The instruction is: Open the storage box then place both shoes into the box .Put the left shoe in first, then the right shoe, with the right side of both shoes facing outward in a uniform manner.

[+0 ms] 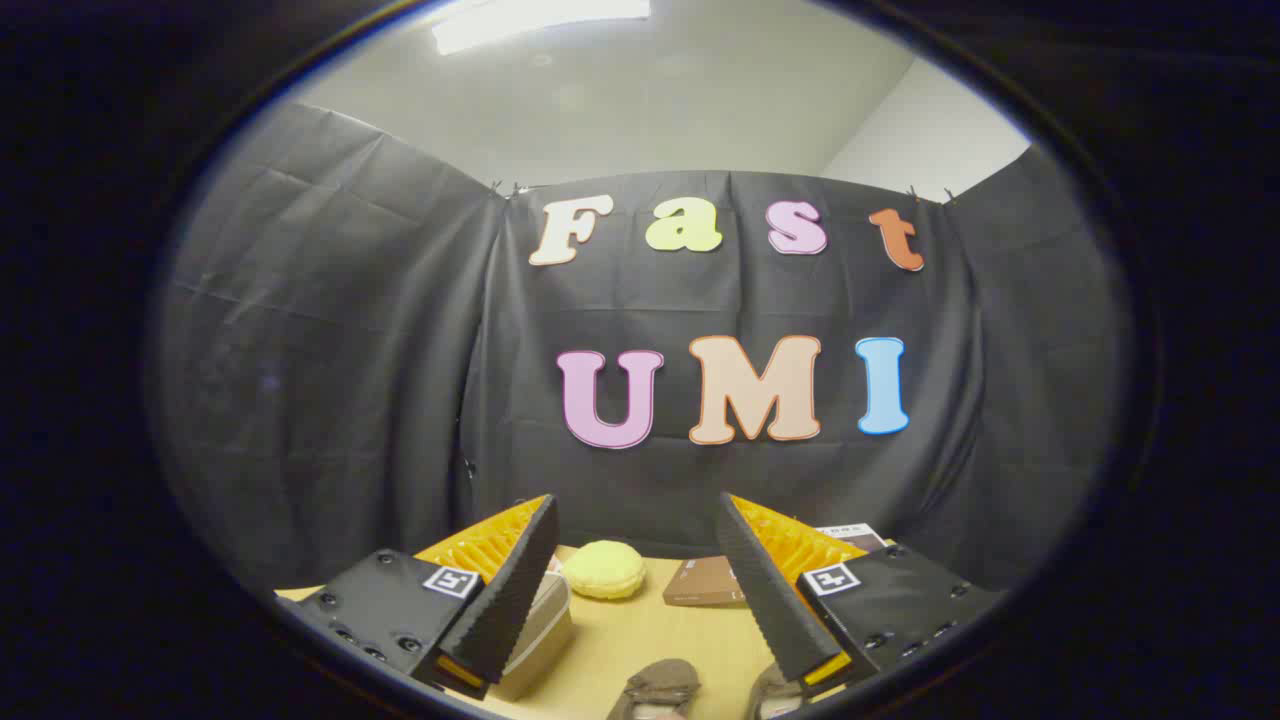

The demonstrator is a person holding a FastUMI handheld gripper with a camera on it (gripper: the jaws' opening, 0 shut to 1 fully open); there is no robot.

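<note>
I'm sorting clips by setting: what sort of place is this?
Probably a staged recording booth: black cloth wall, pale wooden tabletop with brown fabric shoes, open black-and-orange gripper above them.

The gripper [637, 590] hangs above a pale wooden table [640, 630], its two ribbed black fingers [510, 590] spread wide with nothing between them. Near, between the fingers, lie two brown shoes [660, 688], side by side. The storage box [540, 625] sits just behind the left finger, lid on. Farther off rest a yellow round sponge [604, 570] and, right of it, a brown flat packet [705, 581].
</note>
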